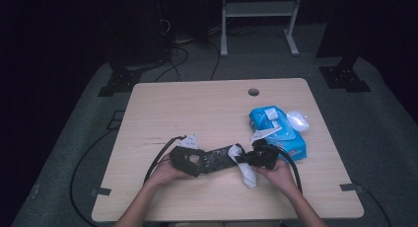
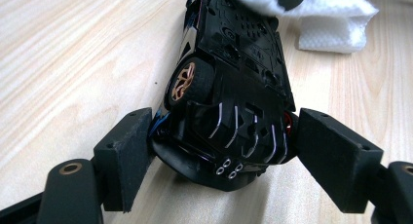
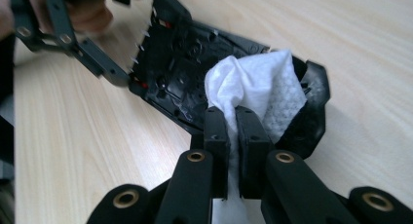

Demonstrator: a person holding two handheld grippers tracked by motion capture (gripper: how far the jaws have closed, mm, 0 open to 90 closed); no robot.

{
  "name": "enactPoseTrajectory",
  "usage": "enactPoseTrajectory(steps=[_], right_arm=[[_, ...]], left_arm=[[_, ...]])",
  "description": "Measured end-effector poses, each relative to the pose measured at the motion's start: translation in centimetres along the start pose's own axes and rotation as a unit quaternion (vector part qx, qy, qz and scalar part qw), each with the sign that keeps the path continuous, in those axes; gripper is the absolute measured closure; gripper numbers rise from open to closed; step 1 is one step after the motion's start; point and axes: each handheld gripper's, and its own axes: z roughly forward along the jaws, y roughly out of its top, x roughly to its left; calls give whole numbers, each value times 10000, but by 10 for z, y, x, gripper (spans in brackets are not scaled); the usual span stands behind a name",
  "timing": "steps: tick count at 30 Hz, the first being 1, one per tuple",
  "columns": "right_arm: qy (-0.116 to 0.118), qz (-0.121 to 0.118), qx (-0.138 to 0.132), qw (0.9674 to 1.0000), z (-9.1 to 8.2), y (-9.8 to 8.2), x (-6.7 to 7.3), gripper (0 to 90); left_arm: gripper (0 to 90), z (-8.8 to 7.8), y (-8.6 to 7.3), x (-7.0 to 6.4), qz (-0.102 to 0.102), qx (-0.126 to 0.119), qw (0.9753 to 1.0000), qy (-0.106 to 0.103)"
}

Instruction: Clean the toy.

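1. Black toy car (image 2: 234, 102) lies flipped over near the front middle of the pale wood bench (image 1: 197, 103), underside up, held between the two claws.
2. Left claw (image 2: 224, 151) is clamped on the car's rear end, jaws pressed against both sides of the body.
3. Right claw (image 3: 233, 136) pinches a white wipe (image 3: 253, 87), jaws almost together on the cloth, and presses it onto the car's underside.
4. Blue wipe pack (image 1: 277, 131) sits on the bench just right of the right claw, flap open; a small white thing beside it is too blurry to name.
5. Risk, my guess: hard rubbing could twist the car out of the left claw, since the grip is only on the tapered tail end.
6. Risk: the wipe is held by a small bunch, so it could snag on the underside ridges and pull free.
7. Left gripper view shows the copper wheel (image 2: 184, 82) and tail pipes; the right gripper view doesn't.
8. Right gripper view shows the pinch on the wipe; high view is too small for that but gives the layout.
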Motion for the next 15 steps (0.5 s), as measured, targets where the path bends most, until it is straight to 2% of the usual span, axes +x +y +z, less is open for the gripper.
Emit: enactPoseTrajectory(steps=[6, 15], right_arm=[[101, 108, -81, 9999, 2, -4, 0, 848], [165, 145, -101, 9997, 1, -8, 0, 850]], left_arm=[[227, -1, 1, -4, 281, 11, 9995, 130], [227, -1, 1, -8, 439, -18, 9989, 178]])
